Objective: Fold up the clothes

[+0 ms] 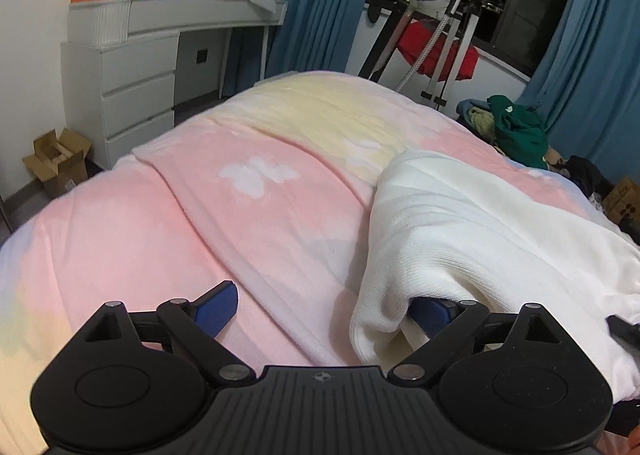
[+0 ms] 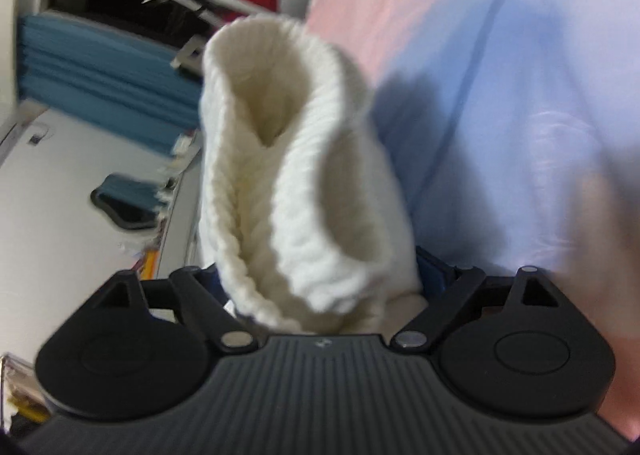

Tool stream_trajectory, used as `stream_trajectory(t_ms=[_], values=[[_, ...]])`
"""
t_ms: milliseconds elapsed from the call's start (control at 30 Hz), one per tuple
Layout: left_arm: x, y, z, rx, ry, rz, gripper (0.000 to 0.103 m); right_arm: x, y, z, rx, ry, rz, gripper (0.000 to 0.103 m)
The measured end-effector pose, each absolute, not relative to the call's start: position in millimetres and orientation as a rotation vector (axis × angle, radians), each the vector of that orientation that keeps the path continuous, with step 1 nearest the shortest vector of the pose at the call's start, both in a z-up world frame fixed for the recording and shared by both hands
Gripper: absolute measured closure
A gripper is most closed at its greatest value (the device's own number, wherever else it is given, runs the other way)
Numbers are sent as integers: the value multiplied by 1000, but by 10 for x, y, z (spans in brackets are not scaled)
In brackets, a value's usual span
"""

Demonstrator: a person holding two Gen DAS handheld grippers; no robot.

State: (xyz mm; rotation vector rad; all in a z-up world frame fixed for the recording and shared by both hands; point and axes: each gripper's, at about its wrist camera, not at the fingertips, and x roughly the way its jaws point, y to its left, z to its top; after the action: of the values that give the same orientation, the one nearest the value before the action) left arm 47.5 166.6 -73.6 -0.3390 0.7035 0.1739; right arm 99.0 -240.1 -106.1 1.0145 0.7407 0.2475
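A white knit garment (image 1: 460, 231) lies on the right part of a pink and yellow bedspread (image 1: 192, 215). My left gripper (image 1: 324, 311) is open; its left blue finger (image 1: 216, 309) is bare above the bedspread, and the garment's edge drapes over its right finger (image 1: 432, 313). In the right wrist view a bunched fold of the same white knit (image 2: 296, 183) stands up between the fingers of my right gripper (image 2: 320, 279). The fingers are wide apart and mostly hidden by the cloth, with a blue pad (image 2: 434, 271) showing at right. This view is blurred.
A grey dresser (image 1: 136, 67) with bottles stands at the back left, an open cardboard box (image 1: 58, 161) on the floor beside it. A drying rack with red cloth (image 1: 436, 43) stands by the blue curtains (image 1: 316, 3). A pile of green clothes (image 1: 516, 127) lies at the bed's far right.
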Motion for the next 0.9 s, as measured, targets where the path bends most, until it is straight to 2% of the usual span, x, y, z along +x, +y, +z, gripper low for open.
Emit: stream_trajectory(t_ms=[67,133,200,267,300,367,500,667,733,900], values=[[470,1730,-741,-398,738,143,13,988,-2336,-1030,949,754,236,18],[404,1796,-728,-469,755,104,13,954,-2310,-1010,917,768,196,35],[304,1837,-673,-500,750,57,13,911,-2307,-973,913,772,166,46],[214,1864,-587,-534,718,-39,9,869,-2299,-916,915,764,149,53],[171,1876,-541,-553,699,-93,4,849,-2288,-888,913,757,141,56],[167,1911,-460,-611,655,-220,0,817,-2251,-838,900,745,129,58],[446,1836,-357,-582,630,-263,0,799,-2223,-754,872,720,121,61],[1138,1743,-541,-426,769,-201,0,757,-2293,-644,883,653,136,64],[1355,1859,-719,-500,836,-216,0,735,-2331,-624,877,634,147,64],[1562,1976,-1016,-654,898,-310,8,758,-2365,-625,854,625,168,64]])
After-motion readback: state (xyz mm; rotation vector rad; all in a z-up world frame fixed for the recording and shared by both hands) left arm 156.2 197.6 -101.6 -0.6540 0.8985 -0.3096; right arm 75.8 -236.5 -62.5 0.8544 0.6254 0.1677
